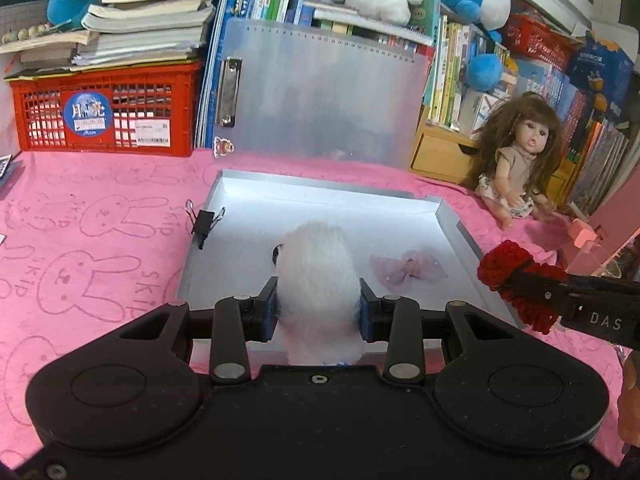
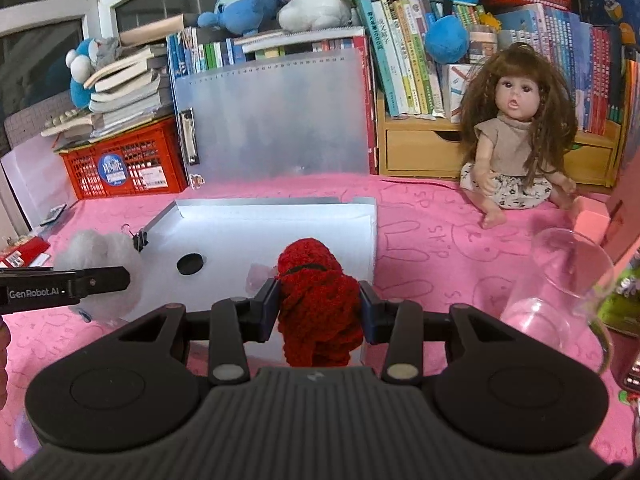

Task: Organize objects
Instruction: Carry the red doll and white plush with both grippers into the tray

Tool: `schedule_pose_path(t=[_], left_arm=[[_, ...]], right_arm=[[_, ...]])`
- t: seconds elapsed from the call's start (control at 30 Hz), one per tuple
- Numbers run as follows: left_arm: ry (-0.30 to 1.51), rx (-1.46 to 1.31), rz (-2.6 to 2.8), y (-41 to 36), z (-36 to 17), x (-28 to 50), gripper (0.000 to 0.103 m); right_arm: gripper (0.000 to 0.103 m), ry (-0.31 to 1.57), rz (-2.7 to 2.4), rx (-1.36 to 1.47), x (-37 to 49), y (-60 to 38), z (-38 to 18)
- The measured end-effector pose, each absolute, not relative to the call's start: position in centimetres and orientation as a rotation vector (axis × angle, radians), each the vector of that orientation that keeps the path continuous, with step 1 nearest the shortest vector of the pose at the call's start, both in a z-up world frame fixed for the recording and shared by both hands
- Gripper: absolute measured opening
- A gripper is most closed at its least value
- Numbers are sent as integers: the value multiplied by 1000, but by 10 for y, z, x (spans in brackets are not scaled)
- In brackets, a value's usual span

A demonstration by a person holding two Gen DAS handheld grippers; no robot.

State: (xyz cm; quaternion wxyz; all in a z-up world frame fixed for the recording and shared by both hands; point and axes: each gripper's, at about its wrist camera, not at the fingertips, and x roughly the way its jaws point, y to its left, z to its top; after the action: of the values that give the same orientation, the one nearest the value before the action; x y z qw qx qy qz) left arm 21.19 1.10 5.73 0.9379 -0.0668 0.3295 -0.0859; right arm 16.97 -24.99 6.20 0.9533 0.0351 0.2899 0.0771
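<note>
White fluff fills the left wrist view: the left tool (image 1: pixel 318 306) pinches a white furry pompom (image 1: pixel 316 280) over the near edge of the white tray (image 1: pixel 452 220). A pink bow (image 1: pixel 406 270) lies inside the tray and a black binder clip (image 1: pixel 206 222) sits on its left rim. At right, the other tool carries something red.

Right wrist view: the right tool (image 2: pixel 320 306) pinches a red crocheted piece (image 2: pixel 318 304) above the tray's near right part. A black disc (image 2: pixel 190 263) lies in the tray. A doll (image 2: pixel 518 136) sits on the pink-covered surface (image 2: pixel 440 248), and a clear glass vessel (image 2: pixel 560 292) lies near the tool.
</note>
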Motion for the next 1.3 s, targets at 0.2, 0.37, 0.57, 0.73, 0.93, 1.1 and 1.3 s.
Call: schedule_pose_path(t=[0.2, 0.37, 0.57, 0.73, 0.93, 1.1, 1.3], left_arm=[[708, -139, -170, 7, 47, 227, 35], [734, -137, -157, 7, 37, 238, 36], [761, -144, -147, 6, 28, 250, 35], [772, -138, -147, 5, 23, 257, 35], [775, -126, -150, 0, 22, 262, 36], [780, -117, -144, -3, 20, 267, 36], [795, -123, -140, -5, 18, 273, 36]], right_arm=[[45, 631, 156, 86, 186, -245, 49], [45, 665, 150, 109, 197, -245, 39], [45, 681, 147, 105, 206, -243, 32], [45, 694, 149, 106, 213, -241, 27], [45, 703, 153, 110, 219, -240, 21], [45, 703, 158, 108, 223, -239, 20], [46, 701, 161, 114, 227, -239, 19]])
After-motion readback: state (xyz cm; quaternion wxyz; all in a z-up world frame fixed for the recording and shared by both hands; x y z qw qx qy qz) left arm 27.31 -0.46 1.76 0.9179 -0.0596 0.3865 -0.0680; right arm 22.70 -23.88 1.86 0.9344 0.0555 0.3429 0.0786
